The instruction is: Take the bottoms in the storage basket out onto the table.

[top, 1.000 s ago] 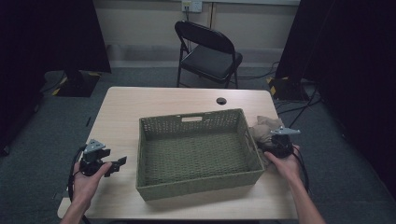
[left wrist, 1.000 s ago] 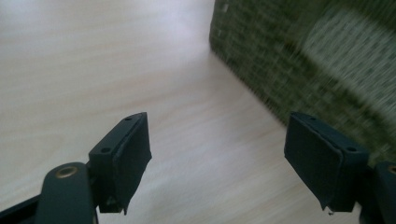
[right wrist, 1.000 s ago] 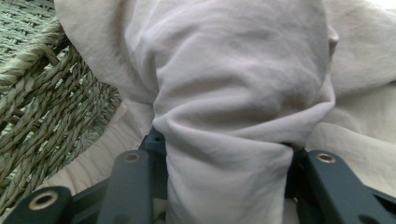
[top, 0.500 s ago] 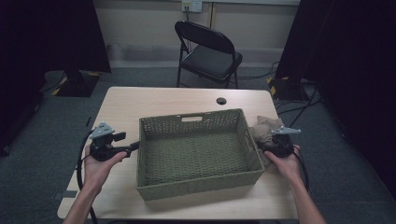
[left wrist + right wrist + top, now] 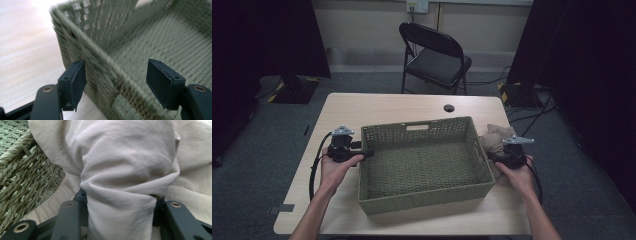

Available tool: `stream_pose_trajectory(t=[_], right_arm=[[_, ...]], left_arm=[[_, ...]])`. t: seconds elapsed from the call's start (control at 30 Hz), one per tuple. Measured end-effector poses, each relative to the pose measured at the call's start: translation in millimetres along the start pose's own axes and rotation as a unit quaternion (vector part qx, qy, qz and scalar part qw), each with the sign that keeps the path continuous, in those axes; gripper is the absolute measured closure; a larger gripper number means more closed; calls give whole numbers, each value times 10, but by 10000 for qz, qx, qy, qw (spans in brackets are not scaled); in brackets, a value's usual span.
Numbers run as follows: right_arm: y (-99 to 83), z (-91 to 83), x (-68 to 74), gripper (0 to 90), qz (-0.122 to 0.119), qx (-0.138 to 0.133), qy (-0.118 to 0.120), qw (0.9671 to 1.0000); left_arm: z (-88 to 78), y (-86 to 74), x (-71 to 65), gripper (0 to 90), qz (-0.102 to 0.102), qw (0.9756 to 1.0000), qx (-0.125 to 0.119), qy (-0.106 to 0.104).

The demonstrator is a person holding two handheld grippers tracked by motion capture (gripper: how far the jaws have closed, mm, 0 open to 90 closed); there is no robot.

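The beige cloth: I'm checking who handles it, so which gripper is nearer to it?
Right. The right gripper is shut on a bunched fold of the beige cloth beside the basket's right wall; the left gripper straddles the basket's opposite wall.

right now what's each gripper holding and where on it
Right gripper pinches a bunched fold of the beige cloth. Left gripper holds nothing; its open jaws straddle the basket wall.

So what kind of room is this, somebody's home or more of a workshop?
Probably a studio or lab set up for recording, not a home: black curtains hang at both sides, cables trail over the grey carpet, and one plain wooden table faces a folding chair.
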State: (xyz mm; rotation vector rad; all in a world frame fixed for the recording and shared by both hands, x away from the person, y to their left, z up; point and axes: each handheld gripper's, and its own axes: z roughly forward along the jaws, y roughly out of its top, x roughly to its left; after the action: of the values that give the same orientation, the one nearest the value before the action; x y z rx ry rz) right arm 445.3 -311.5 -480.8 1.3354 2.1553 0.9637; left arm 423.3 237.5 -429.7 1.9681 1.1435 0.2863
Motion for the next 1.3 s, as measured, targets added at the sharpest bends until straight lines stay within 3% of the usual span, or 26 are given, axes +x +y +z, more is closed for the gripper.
stream_pose_trajectory(t=[0.1, 0.23, 0.5, 0.63, 0.87, 1.0, 1.17, 1.3], right_arm=[[-2, 0, 1, 518, 1, -5, 0, 10000], [-4, -1, 0, 518, -4, -9, 4, 10000], [-7, -2, 1, 518, -13, -18, 8, 10000], [-8, -3, -1, 517, -15, -18, 14, 10000], [-9, -3, -1, 517, -18, -21, 17, 10000], [-9, -3, -1, 516, -17, -16, 18, 10000], [-10, -2, 0, 516, -16, -21, 19, 10000], [-10, -3, 2, 516, -18, -24, 14, 10000]], left_arm=[[4, -2, -7, 340, -112, 9999, -57, 66], [-14, 2, -13, 363, -37, 9999, -9, 96], [-47, -11, -16, 402, -98, 9999, -79, 96], [-109, -25, 14, 433, -160, 9998, -93, -21], [-146, -45, 84, 457, -300, 9995, -120, -13], [-172, -42, 109, 473, -262, 9996, -66, 51], [-207, -83, 203, 482, -501, 9986, -145, -28], [-224, -79, 212, 486, -457, 9989, -106, 25]])
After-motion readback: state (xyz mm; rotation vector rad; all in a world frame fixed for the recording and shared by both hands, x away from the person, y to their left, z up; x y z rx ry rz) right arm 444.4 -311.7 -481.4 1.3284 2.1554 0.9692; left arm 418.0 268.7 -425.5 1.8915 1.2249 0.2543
